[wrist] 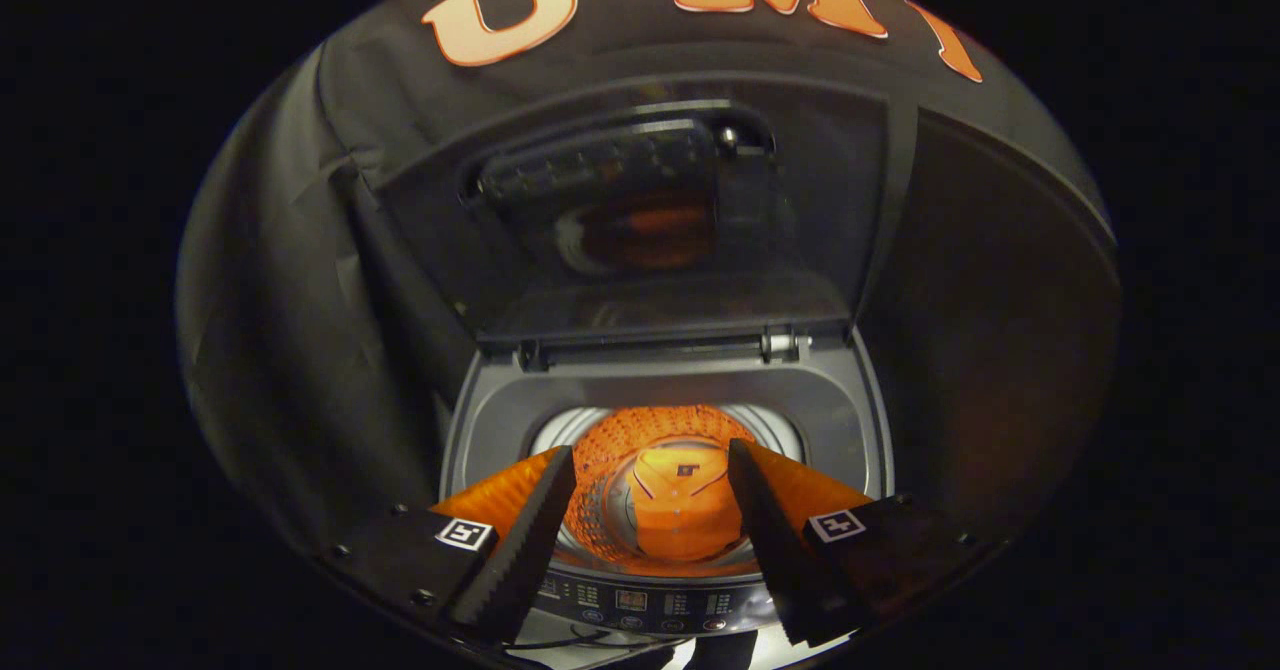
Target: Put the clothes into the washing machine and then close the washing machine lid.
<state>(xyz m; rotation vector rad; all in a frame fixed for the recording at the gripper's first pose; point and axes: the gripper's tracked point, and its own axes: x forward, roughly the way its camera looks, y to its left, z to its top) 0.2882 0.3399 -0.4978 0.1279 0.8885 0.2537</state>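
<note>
The top-loading washing machine stands just ahead of me with its lid raised upright against the booth wall. An orange garment lies down in the drum, seen through the gap between my fingers and well below them. My gripper hovers over the front of the tub opening. It is open, with nothing held between the fingers. The dark lid glass carries an orange reflection.
The machine's control panel with its buttons runs along the front edge, under my fingers. Two lid hinges sit at the back of the opening. Black cloth walls close in on the left, right and behind.
</note>
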